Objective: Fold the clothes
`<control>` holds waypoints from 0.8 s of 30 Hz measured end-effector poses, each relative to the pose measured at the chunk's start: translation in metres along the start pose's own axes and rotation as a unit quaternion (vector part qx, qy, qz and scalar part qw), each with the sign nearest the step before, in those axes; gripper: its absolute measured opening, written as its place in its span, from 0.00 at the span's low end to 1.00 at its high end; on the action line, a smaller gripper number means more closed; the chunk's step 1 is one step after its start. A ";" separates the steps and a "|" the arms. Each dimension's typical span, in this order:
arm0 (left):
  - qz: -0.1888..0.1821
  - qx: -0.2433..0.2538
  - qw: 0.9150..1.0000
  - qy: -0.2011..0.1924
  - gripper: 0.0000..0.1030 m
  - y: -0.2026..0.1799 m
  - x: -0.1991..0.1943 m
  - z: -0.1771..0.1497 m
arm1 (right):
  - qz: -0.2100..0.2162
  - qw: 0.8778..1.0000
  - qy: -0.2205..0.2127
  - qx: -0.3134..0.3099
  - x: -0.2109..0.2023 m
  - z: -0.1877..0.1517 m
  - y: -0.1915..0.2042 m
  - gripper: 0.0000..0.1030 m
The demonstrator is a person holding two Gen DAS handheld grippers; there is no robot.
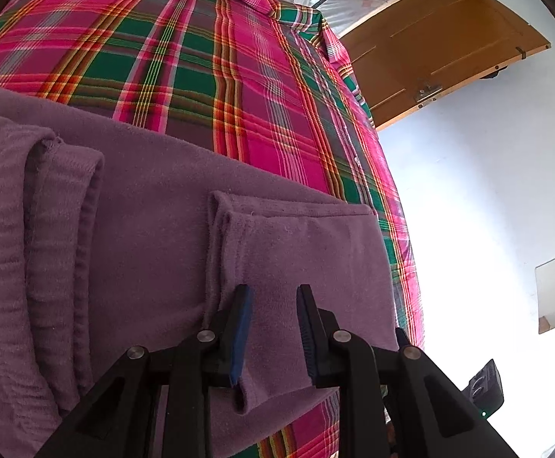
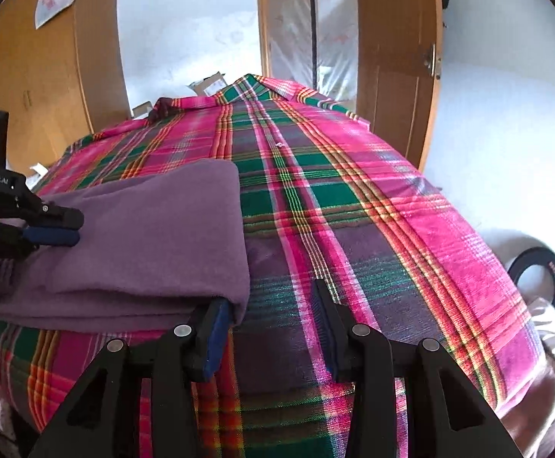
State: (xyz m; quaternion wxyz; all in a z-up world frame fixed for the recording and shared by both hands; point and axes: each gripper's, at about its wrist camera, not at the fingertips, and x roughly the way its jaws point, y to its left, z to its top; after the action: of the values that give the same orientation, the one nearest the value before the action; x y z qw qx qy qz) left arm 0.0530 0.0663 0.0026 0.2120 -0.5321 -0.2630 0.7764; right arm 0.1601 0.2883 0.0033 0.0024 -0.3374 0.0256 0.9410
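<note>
Since the purple garment (image 1: 155, 206) looks like a soft, fleecy knit, I judge it light, limp and not at all slippery; it should drape and sag from any single pinch, so I would take it at folded edges or corners where several layers stack and give the pads something thick to bite. It lies partly folded on the plaid bedcover (image 1: 201, 57), near the bed's closer edge, with a ribbed cuff or hem (image 1: 63, 175) doubled over on its left part in the left wrist view.

My left gripper (image 1: 273, 328) hovers low over a folded flap of that garment, its blue-padded fingers (image 1: 241, 328) parted with fabric lying between and under them; nothing is clamped, so I read it as released. In the right wrist view it sits over the garment's far-left part.

My right gripper (image 2: 267, 324) stands spread wide beside the garment's near right corner (image 2: 239, 297). Its left pad (image 2: 216, 328) is touching or just beside the stacked fold edge there, while the other finger is over bare plaid. That corner, thick with layers, seems the natural hold.
</note>
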 end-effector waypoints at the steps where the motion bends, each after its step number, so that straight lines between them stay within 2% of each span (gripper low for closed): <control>1: -0.002 0.002 1.000 0.001 0.24 0.001 -0.001 -0.001 | 0.002 1.000 0.002 -0.001 -0.001 0.000 -0.001 0.40; 7: -0.003 0.010 1.000 0.002 0.24 0.003 -0.009 -0.008 | -0.010 1.000 0.013 -0.005 -0.018 0.001 -0.002 0.40; 13: -0.003 0.015 1.000 0.005 0.24 0.007 -0.018 -0.014 | 0.022 0.999 -0.044 -0.023 -0.050 0.015 0.014 0.40; 15: -0.005 0.013 1.000 0.004 0.24 0.009 -0.021 -0.017 | 0.032 0.998 -0.040 -0.030 -0.044 0.020 0.024 0.40; 20: -0.004 0.009 1.000 -0.003 0.24 0.014 -0.027 -0.021 | 0.091 0.995 -0.007 -0.037 -0.017 0.022 0.053 0.40; 24: 0.000 0.006 1.000 -0.005 0.24 0.019 -0.033 -0.024 | 0.109 0.992 0.013 -0.063 -0.001 0.018 0.081 0.40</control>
State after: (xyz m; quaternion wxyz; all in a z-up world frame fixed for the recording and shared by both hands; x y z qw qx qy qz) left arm 0.0856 0.0360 0.0075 0.2139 -0.5269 -0.2591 0.7807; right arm 0.1474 0.2081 0.0215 -0.1215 -0.3442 0.0032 0.9310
